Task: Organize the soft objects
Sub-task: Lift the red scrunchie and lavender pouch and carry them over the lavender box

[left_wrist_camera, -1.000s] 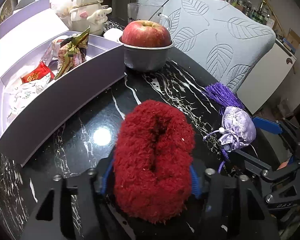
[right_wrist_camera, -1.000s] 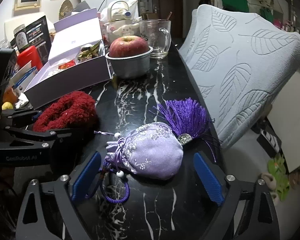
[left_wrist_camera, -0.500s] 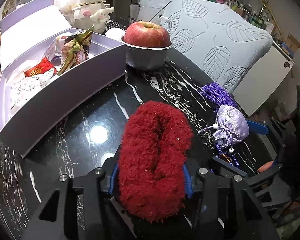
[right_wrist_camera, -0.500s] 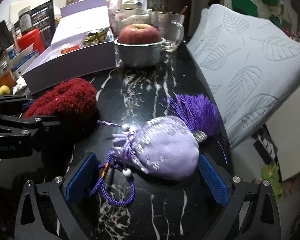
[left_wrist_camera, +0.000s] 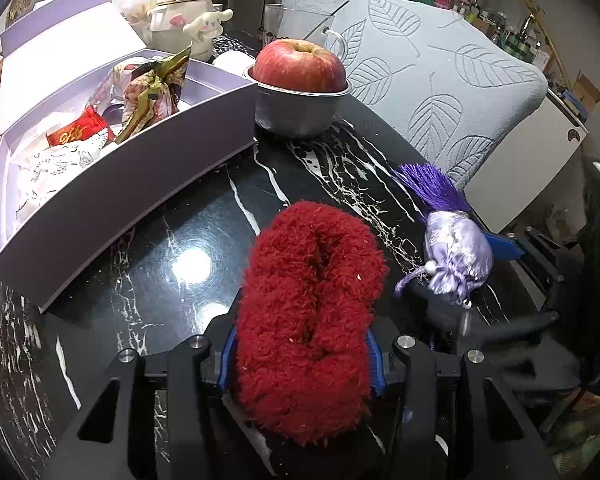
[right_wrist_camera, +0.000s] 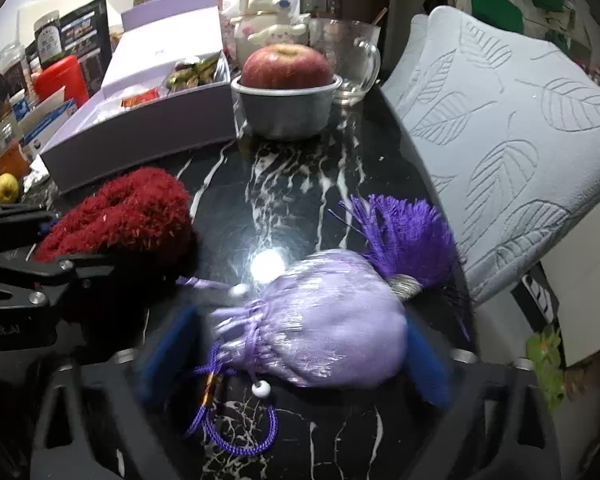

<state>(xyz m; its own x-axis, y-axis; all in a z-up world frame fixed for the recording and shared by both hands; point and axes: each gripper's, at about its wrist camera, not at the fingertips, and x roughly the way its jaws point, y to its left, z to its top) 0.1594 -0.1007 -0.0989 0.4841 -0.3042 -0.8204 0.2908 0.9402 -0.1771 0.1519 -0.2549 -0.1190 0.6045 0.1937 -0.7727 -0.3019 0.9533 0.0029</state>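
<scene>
marble table (left_wrist_camera: 148, 280), apple (left_wrist_camera: 299, 66) in bowl (left_wrist_camera: 296, 110)

Red fuzzy item (left_wrist_camera: 308, 316): deep red, shaggy pile, oblong, with a lengthwise slit or fold along its top. Lies on the black marble table (left_wrist_camera: 172, 240); near end squeezed between blue pads (left_wrist_camera: 374, 364), far end free and pointing toward the box (left_wrist_camera: 124, 192). In the right view it (right_wrist_camera: 120, 216) sits at the left.

Pouch (right_wrist_camera: 324, 324): pale lilac satin, shiny embroidery, plump. Gathered neck at the left, tied with a purple cord (right_wrist_camera: 236, 436) carrying white beads (right_wrist_camera: 261, 390). Purple tassel (right_wrist_camera: 408, 236) fans from the opposite end via a silver cap. Lying on its side, just right of the red item; outline blurred.
</scene>
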